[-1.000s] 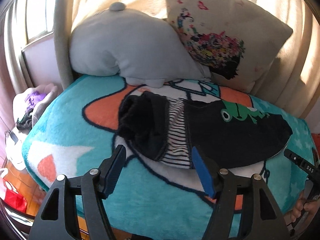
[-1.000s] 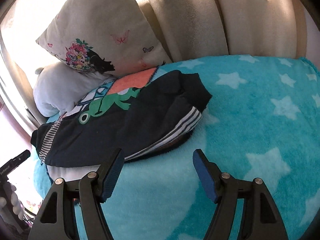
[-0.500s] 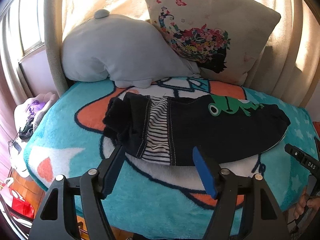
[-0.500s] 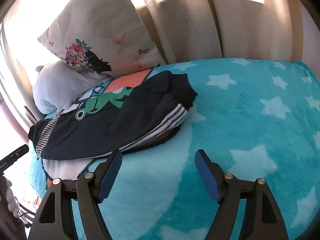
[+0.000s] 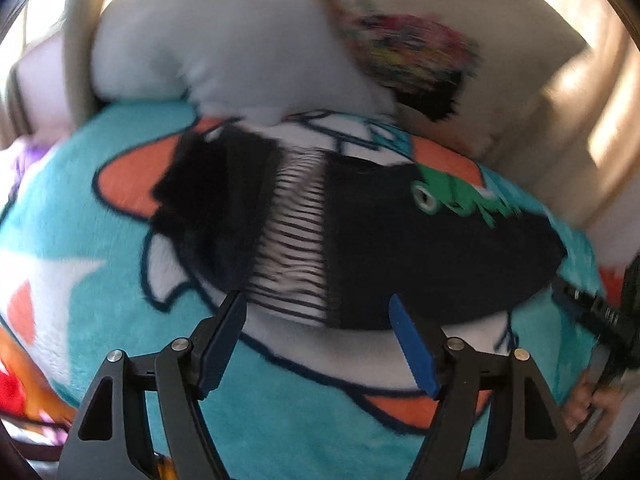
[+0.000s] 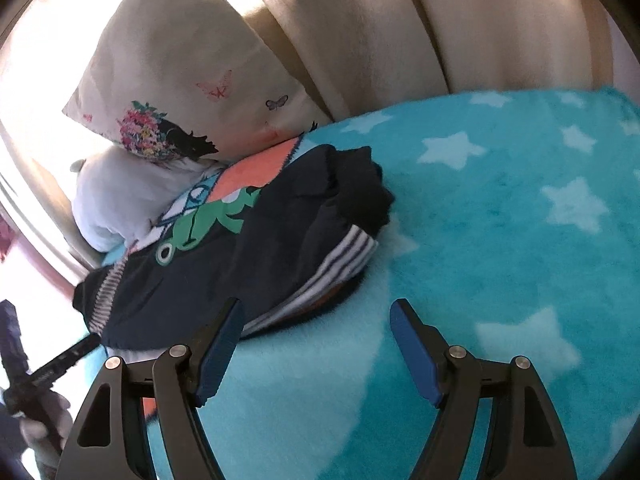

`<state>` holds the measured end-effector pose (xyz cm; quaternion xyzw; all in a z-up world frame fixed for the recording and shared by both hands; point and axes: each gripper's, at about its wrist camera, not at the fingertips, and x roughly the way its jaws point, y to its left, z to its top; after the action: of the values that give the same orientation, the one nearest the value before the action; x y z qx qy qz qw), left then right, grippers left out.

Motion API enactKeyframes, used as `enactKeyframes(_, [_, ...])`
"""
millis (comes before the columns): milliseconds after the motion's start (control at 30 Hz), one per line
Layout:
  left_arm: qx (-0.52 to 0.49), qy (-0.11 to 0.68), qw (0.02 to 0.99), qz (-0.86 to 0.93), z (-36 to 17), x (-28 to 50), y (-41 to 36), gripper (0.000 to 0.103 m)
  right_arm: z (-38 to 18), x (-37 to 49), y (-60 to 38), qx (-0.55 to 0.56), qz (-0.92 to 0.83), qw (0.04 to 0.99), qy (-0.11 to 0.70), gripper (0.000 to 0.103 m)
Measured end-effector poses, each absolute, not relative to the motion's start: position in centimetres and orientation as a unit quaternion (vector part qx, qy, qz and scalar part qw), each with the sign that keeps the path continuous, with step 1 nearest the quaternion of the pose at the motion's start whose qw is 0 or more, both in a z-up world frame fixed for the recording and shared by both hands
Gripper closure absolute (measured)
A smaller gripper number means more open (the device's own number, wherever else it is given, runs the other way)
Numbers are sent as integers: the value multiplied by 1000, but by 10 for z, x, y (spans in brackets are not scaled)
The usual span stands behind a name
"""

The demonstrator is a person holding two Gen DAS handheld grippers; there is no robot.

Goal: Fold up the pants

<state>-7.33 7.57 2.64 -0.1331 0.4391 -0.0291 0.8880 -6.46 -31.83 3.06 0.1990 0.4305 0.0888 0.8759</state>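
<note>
Dark navy pants (image 5: 400, 240) with a green frog print and striped lining lie flat across the turquoise blanket (image 5: 280, 420). In the right wrist view the pants (image 6: 248, 264) lie to the left, cuffs toward the middle. My left gripper (image 5: 318, 320) is open and empty, its tips just over the striped near edge at the waist end. My right gripper (image 6: 314, 320) is open and empty, its left fingertip at the pants' near edge by the cuffs.
A grey cushion (image 5: 224, 48) and a floral pillow (image 5: 420, 40) lean against the beige padded back (image 6: 440, 20) behind the pants. The blanket's front edge drops off near my left gripper. The star-patterned blanket (image 6: 520, 200) stretches to the right.
Both grippers have moved in closer to the pants' near edge. The left view is now blurred by motion. Both grippers stay open.
</note>
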Motion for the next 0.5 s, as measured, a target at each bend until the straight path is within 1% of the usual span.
enactKeyframes(100, [-157, 443, 882, -6, 21, -59, 94, 30, 29, -55, -318, 206, 79, 875, 431, 23])
enactKeyframes(133, [-163, 449, 878, -4, 18, -53, 98, 32, 30, -52, -317, 208, 75, 876, 429, 24])
enactKeyframes(167, [-168, 453, 875, -3, 16, -50, 101, 38, 31, -48, -317, 209, 73, 877, 427, 29])
enactKeyframes(200, [-177, 460, 870, 1, 13, -46, 103, 62, 31, -46, -317, 208, 70, 878, 426, 39])
enactKeyframes(233, [-180, 463, 868, 11, 13, -43, 105, 78, 31, -42, -316, 206, 65, 878, 427, 47])
enactKeyframes(267, [-184, 460, 869, 8, 14, -43, 106, 82, 30, -39, -315, 202, 60, 877, 432, 66])
enactKeyframes(300, [-187, 456, 870, 2, 16, -45, 106, 89, 29, -37, -315, 199, 56, 876, 435, 82])
enactKeyframes(400, [-180, 447, 876, -5, 24, -49, 105, 93, 33, -40, -315, 188, 57, 882, 429, 92])
enactKeyframes(500, [-194, 446, 873, -18, 32, -54, 109, 94, 42, -45, -317, 187, 58, 887, 418, 95])
